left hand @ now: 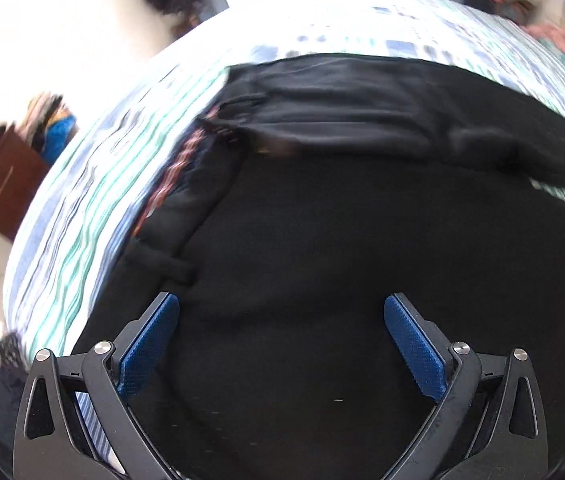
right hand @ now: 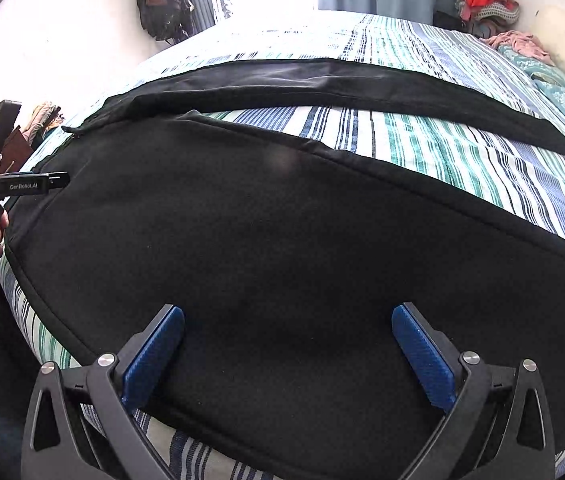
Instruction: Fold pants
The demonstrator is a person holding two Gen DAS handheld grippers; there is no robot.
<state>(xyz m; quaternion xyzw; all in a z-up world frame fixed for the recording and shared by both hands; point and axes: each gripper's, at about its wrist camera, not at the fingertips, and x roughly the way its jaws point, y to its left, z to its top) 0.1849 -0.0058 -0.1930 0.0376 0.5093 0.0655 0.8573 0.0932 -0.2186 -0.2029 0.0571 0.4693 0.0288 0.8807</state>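
Black pants [right hand: 282, 232] lie spread flat on a striped bedsheet [right hand: 462, 148], legs running to the right, the far leg [right hand: 342, 84] apart from the near one. In the left wrist view the pants [left hand: 322, 260] fill the frame, with the waistband and a belt loop [left hand: 162, 260] at the left. My left gripper [left hand: 282, 312] is open and empty just above the waist area. It also shows at the left edge of the right wrist view [right hand: 22, 186]. My right gripper [right hand: 288, 320] is open and empty over the near leg.
The bed's left edge drops to the floor, where a brown box with clothes [left hand: 6, 176] stands. Crumpled clothes [right hand: 486, 6] and a teal cloth [right hand: 562, 92] lie at the far right. A dark bag [right hand: 162, 0] hangs on the wall.
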